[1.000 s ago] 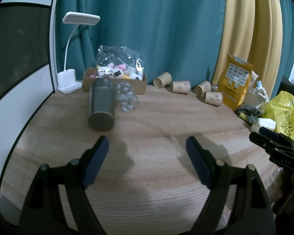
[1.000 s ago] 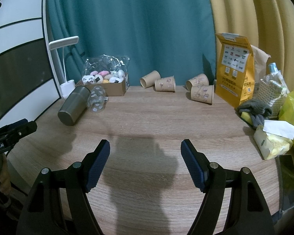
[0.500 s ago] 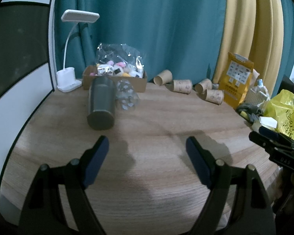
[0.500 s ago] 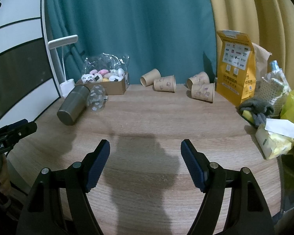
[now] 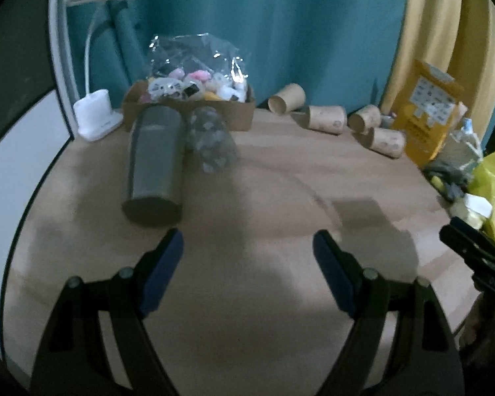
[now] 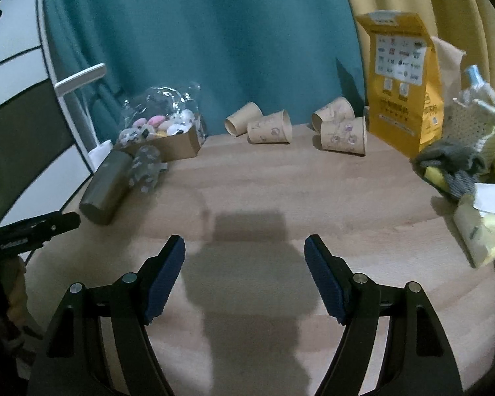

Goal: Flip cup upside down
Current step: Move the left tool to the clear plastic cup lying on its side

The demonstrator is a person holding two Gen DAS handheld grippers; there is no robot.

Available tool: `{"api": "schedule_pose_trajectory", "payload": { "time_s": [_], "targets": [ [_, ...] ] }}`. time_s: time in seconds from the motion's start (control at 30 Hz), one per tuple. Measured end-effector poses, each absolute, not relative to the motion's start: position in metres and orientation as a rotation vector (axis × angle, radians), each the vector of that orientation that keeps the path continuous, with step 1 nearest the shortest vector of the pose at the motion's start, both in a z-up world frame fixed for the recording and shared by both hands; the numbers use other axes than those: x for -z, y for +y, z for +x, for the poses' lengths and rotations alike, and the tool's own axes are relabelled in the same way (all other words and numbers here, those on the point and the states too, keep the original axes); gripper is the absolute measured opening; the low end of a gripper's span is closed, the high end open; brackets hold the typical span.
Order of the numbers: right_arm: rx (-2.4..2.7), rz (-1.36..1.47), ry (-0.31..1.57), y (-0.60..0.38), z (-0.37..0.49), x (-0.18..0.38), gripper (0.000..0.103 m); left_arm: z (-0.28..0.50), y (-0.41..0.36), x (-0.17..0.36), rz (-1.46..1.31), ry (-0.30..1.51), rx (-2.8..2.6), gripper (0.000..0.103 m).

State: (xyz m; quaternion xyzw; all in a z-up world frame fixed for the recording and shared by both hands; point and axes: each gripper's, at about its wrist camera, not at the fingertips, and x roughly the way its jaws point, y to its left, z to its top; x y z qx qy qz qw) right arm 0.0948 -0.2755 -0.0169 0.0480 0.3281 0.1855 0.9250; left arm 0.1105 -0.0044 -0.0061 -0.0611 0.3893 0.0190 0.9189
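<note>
**Clutter along the back of the wooden table**

A white desk lamp [image 5: 95, 117] stands at the left beside a cardboard box [image 5: 188, 112] of small toys under clear plastic. Four paper cups [image 6: 270, 128] lie on their sides before the teal curtain [image 6: 214, 33]. A yellow pouch [image 6: 402, 85] stands right, near grey gloves [image 6: 452, 165].

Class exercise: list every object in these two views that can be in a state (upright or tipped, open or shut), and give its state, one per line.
Left gripper: open, empty.
Right gripper: open, empty.
Grey metal cup: lying on its side.
Clear patterned cup: on its side.
Four paper cups: all on their sides.
Yellow bag: standing upright.
Desk lamp: upright.
</note>
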Motion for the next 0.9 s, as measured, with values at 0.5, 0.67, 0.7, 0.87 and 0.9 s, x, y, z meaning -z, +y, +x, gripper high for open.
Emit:
{"api": "schedule_pose_trajectory", "payload": {
  "time_s": [0.5, 0.67, 0.7, 0.87, 0.9],
  "targets": [
    [-0.414, 0.147, 0.720, -0.291, 0.185, 0.041, 0.078, 0.279, 0.010, 0.021, -0.091, 0.892, -0.150, 0.082],
    [-0.423, 0.152, 0.737, -0.294, 0.205, 0.048, 0.078, 0.311, 0.012, 0.040, -0.067, 0.946, -0.208, 0.082],
    [-0.423, 0.154, 0.740, -0.296, 0.208, 0.050, 0.078, 0.314, 0.012, 0.043, -0.063, 0.954, -0.218, 0.082],
    [-0.419, 0.173, 0.760, -0.302, 0.223, 0.059, 0.078, 0.327, 0.014, 0.059, -0.061, 1.001, -0.241, 0.081],
    [-0.417, 0.178, 0.764, -0.305, 0.226, 0.060, 0.078, 0.328, 0.013, 0.060, -0.049, 1.002, -0.247, 0.081]
  ]
}}
